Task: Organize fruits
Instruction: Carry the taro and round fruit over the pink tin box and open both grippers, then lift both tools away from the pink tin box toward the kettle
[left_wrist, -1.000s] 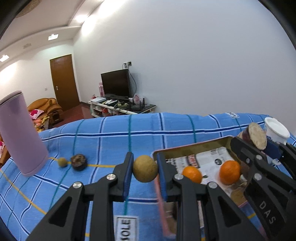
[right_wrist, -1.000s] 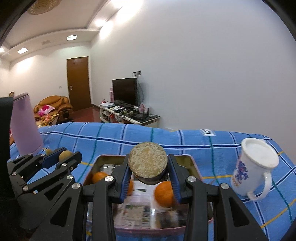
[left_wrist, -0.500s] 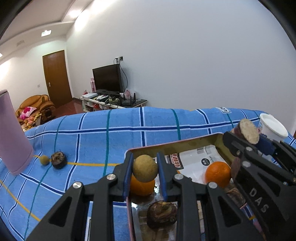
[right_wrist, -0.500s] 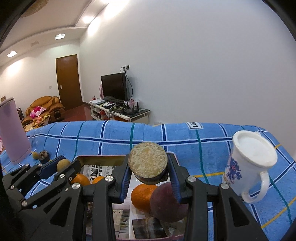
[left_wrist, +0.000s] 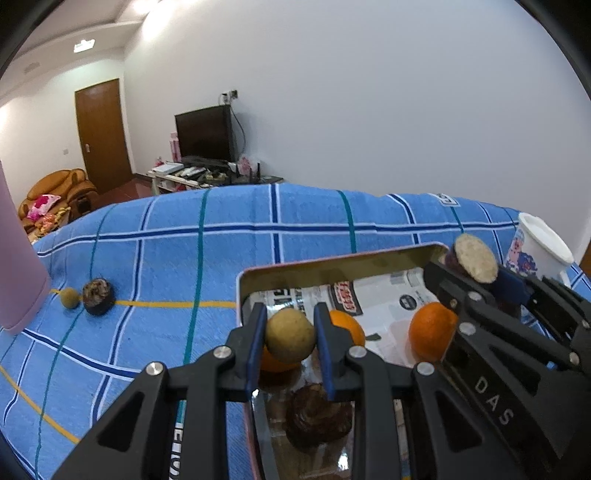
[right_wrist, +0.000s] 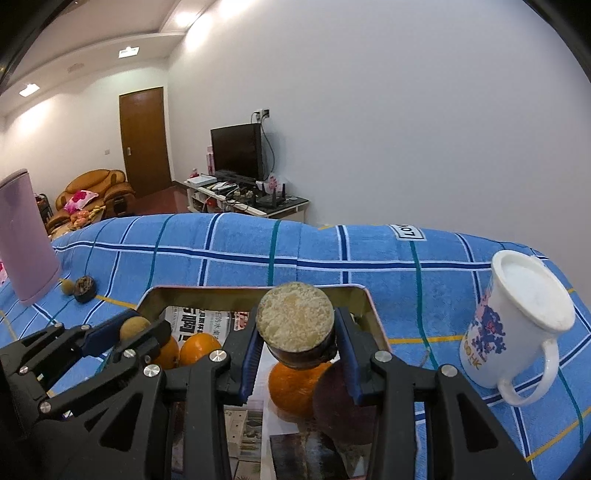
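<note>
Blue checked cloth (left_wrist: 207, 258) is covering the counter, and a metal tray (left_wrist: 332, 260) lined with newspaper is sitting on it. The left claw (left_wrist: 290, 334) is pinching a small round tan fruit (left_wrist: 290, 335) between its blue pads, holding it above the tray's near left corner, with an orange (left_wrist: 345, 325) lying just behind it and a dark wrinkled fruit (left_wrist: 317, 415) lying in the tray below. The right claw (right_wrist: 295, 325) is gripping a halved dark-skinned fruit (right_wrist: 295, 319), its pale cut face turned toward the camera, over the tray's middle; another orange (right_wrist: 291, 391) and a reddish-brown fruit (right_wrist: 340, 406) are lying right beneath it. Both claws are hanging side by side over the tray. Out on the cloth to the left, a small tan fruit (left_wrist: 69, 297) and a dark one (left_wrist: 98, 296) are touching, near a pink cylinder (left_wrist: 18, 266). A white mug (right_wrist: 517, 321) is standing right of the tray.
</note>
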